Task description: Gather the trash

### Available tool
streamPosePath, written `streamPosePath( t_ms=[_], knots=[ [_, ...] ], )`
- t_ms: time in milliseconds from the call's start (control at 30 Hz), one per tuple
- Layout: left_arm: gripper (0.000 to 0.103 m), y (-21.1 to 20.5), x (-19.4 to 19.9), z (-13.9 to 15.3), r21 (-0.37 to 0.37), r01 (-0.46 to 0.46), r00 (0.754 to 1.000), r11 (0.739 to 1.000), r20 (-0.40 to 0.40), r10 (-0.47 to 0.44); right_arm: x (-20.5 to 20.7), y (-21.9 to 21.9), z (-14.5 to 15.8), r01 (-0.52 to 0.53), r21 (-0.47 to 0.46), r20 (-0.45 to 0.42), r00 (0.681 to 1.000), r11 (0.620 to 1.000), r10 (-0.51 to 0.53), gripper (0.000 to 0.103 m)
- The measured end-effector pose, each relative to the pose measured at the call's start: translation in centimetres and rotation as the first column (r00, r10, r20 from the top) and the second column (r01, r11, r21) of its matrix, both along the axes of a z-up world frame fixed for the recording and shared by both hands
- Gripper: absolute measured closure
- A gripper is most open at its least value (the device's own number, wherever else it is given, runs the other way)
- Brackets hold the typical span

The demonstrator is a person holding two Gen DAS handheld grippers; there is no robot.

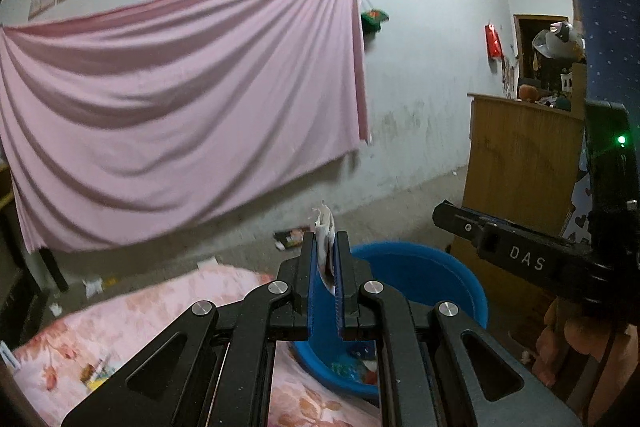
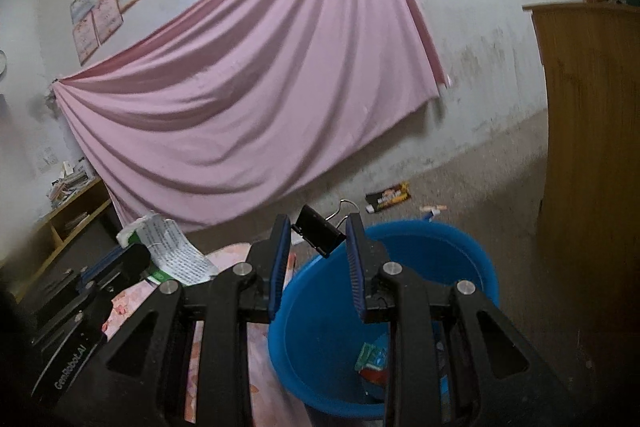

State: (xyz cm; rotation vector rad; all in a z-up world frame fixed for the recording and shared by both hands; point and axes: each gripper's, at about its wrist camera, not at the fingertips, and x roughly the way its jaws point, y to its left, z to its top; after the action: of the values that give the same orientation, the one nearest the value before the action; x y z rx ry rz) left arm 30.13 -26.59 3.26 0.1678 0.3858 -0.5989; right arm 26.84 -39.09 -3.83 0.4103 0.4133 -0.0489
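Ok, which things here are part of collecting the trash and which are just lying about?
Part of the job:
- round blue plastic basin
- black metal binder clip in the right hand-held gripper
- crumpled printed paper scrap in the left hand-held gripper
- dark snack wrapper on the floor

Just lying about:
- pink draped wall sheet
- tall wooden cabinet

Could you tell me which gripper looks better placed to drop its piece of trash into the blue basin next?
Probably the right gripper: its binder clip already hangs over the blue basin's near rim. The left gripper, shut on folded paper, sits more over the pink bedding beside the basin.
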Motion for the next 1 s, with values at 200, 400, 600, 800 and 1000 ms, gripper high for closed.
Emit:
streamPosePath(
  t_ms=[200, 400, 600, 800, 1000],
  knots=[
    [0.097, -0.9, 1.2, -0.8, 0.020, -0.010, 0.996, 1.000, -0.084, 0.011, 0.9, -0.6, -1.1, -0.008, 0.038, -0.057, 0.998, 0.999, 0.010, 0.048],
    [0.097, -1.2, 1.4, -1.1, 0.032, -0.009, 0.992, 0.999, -0.123, 0.013, 1.3, -1.0, -1.7, -0.008, 0.066, -0.089, 0.996, 0.998, 0.014, 0.047],
    [0.096, -1.2, 1.6, -1.5, 0.045, -0.011, 0.989, 0.999, -0.148, 0.018, 1.8, -0.9, -2.1, -0.006, 0.071, -0.126, 0.992, 0.997, 0.015, 0.046],
    [0.095, -1.1, 1.5, -1.6, 0.052, -0.013, 0.989, 0.999, -0.149, 0.020, 1.8, -0.8, -2.2, -0.003, 0.069, -0.129, 0.992, 0.998, 0.012, 0.046],
    [0.095, -0.8, 1.6, -1.5, 0.053, -0.021, 0.989, 0.998, -0.147, 0.029, 1.8, -1.0, -2.2, -0.003, 0.071, -0.128, 0.992, 0.997, 0.013, 0.046]
  ],
)
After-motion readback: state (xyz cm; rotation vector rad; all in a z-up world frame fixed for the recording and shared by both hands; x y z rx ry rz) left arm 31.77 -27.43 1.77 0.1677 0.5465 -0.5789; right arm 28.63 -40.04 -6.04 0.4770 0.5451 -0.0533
